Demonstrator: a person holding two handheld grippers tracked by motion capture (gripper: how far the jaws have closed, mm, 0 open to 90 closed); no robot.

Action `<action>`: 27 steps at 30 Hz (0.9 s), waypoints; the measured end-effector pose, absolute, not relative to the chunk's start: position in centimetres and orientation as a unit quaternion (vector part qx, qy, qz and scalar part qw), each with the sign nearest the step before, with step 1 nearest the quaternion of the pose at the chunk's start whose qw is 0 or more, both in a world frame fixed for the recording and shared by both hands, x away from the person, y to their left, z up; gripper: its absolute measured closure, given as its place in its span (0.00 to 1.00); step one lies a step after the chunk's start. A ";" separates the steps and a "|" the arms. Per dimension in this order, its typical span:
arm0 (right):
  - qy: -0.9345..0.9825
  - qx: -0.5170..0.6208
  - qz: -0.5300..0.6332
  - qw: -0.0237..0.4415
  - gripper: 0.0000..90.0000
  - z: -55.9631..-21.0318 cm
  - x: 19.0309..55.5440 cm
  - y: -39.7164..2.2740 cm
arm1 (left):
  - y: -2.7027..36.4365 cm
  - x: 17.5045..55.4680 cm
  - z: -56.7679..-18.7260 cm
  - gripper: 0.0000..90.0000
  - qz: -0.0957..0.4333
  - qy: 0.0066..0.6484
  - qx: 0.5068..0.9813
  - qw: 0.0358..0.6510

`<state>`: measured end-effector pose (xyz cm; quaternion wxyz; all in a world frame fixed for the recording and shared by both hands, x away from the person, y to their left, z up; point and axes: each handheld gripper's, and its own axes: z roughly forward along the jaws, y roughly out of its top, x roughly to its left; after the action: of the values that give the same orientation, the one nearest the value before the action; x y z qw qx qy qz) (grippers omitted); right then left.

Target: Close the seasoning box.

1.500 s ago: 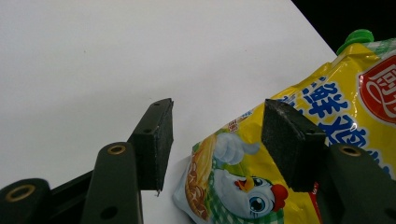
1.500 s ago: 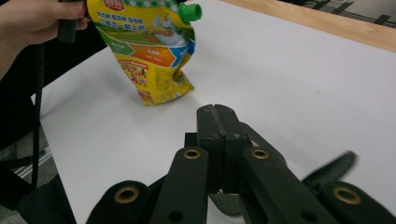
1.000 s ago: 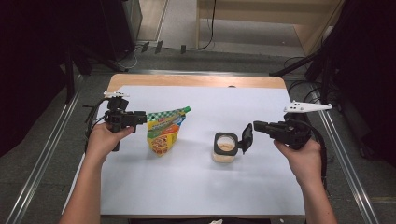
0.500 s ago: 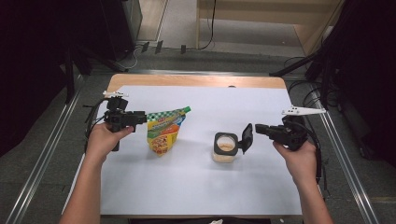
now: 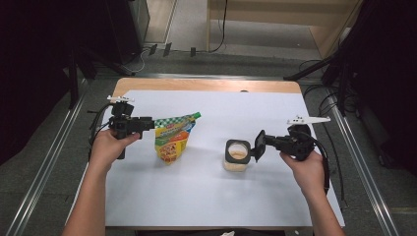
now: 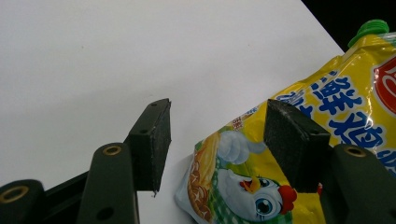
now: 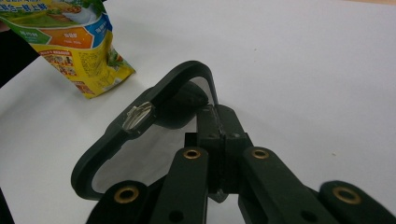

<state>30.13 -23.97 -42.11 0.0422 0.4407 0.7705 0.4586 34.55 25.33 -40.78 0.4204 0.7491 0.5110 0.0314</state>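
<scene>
While my left gripper (image 5: 146, 123) sits at the left of the high view, its jaws stand apart around the top corner of the yellow pouch (image 5: 173, 139); in the left gripper view one pad lies against the pouch's (image 6: 299, 154) printed face, the other clear of it, so I cannot tell whether it is truly pinched. The pouch lies on the white sheet (image 5: 206, 196), green cap (image 5: 196, 116) pointing to the upper right. Right of centre stands the small jar (image 5: 236, 155). Beside it my right gripper (image 5: 262, 143) is clamped tight on the black lid (image 7: 140, 135), held on edge just right of the jar.
</scene>
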 end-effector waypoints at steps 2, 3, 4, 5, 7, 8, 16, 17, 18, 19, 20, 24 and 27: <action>0.771 0.440 0.457 0.043 1.00 -42.1 30.1 -23.9 | 25.5 34.5 -40.8 0.47 0.034 0.512 0.748 0.421; 0.771 0.440 0.457 0.042 1.00 -42.1 30.1 -23.9 | 25.5 34.5 -40.7 0.47 0.034 0.512 0.747 0.422; 0.772 0.440 0.457 0.042 1.00 -42.1 30.1 -23.8 | 25.6 34.5 -40.7 0.47 0.033 0.513 0.746 0.423; 0.772 0.439 0.457 0.042 1.00 -42.1 30.1 -23.8 | 25.6 34.5 -40.7 0.47 0.034 0.513 0.745 0.424; 0.772 0.437 0.459 0.042 1.00 -42.0 30.0 -23.7 | 25.7 34.5 -40.7 0.47 0.034 0.513 0.745 0.426; 0.772 0.437 0.459 0.042 1.00 -42.0 30.0 -23.7 | 25.7 34.5 -40.7 0.47 0.034 0.513 0.745 0.426; 0.771 0.430 0.469 0.039 1.00 -41.6 29.8 -23.4 | 25.5 34.5 -40.7 0.47 0.033 0.512 0.747 0.423; 0.770 0.430 0.471 0.038 1.00 -41.6 29.8 -23.4 | 25.5 34.5 -40.7 0.47 0.032 0.512 0.747 0.423; 0.769 0.430 0.472 0.036 1.00 -41.6 29.8 -23.4 | 25.5 34.5 -40.7 0.47 0.032 0.512 0.747 0.423; 0.769 0.429 0.473 0.037 1.00 -41.5 29.7 -23.4 | 25.5 34.5 -40.7 0.47 0.033 0.511 0.747 0.423; 0.769 0.428 0.473 0.036 1.00 -41.5 29.7 -23.3 | 25.6 34.5 -40.7 0.47 0.032 0.511 0.747 0.424; 0.771 0.423 0.475 0.035 1.00 -41.4 29.6 -23.0 | 25.6 34.6 -40.8 0.47 0.031 0.513 0.745 0.424; 0.773 0.420 0.475 0.035 1.00 -41.4 29.6 -22.6 | 25.6 34.6 -40.8 0.47 0.031 0.514 0.745 0.425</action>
<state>29.59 -22.61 -41.38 0.0354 0.4198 0.7729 0.4745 34.59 25.62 -40.77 0.4251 0.7445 0.5138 0.0305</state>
